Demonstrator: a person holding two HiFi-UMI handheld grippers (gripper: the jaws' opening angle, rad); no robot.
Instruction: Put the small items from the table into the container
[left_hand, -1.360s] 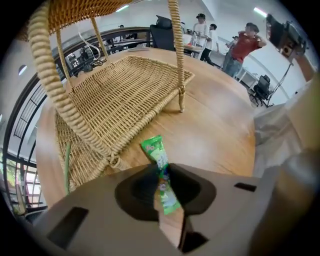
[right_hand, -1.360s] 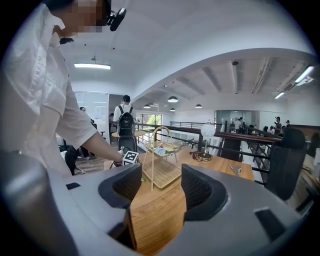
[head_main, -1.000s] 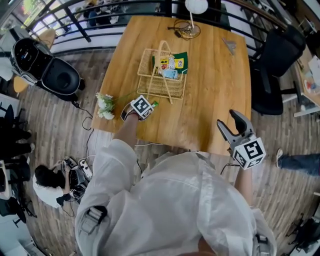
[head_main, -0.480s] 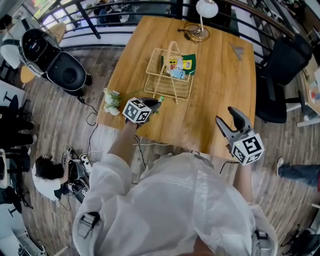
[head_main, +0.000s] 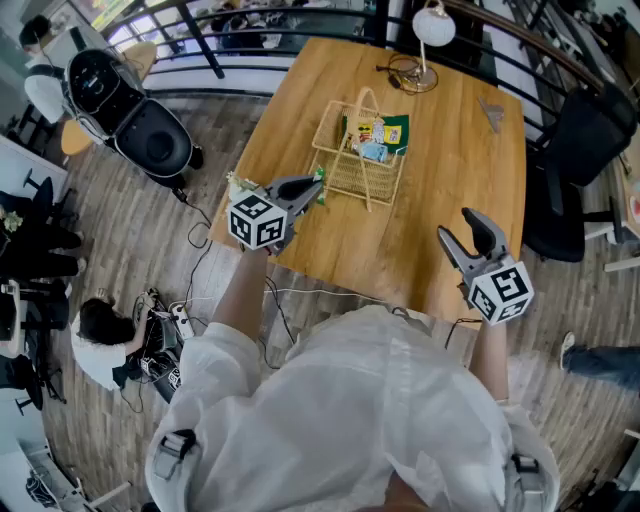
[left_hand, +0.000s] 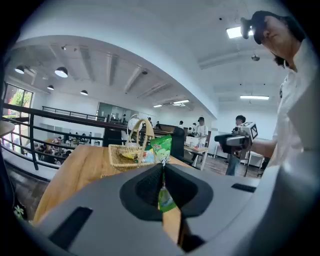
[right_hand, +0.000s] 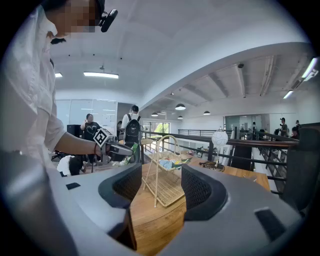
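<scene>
a small green sachet (left_hand: 165, 199) is held upright, pinched in the closed left gripper (head_main: 312, 186), just beside the wicker basket (head_main: 362, 176). the basket, handle upright, is set on the table (head_main: 450, 180), with colourful packets (head_main: 375, 135) piled at its far end.

The left tongs (head_main: 303, 188) are held out on a stretched, bare left forearm (head_main: 240, 295), with the jaws closed on a thin green packet (left_hand: 165, 198). The right tongs (head_main: 457, 226) point almost level, close to the body, with the jaws apart and empty.
</scene>
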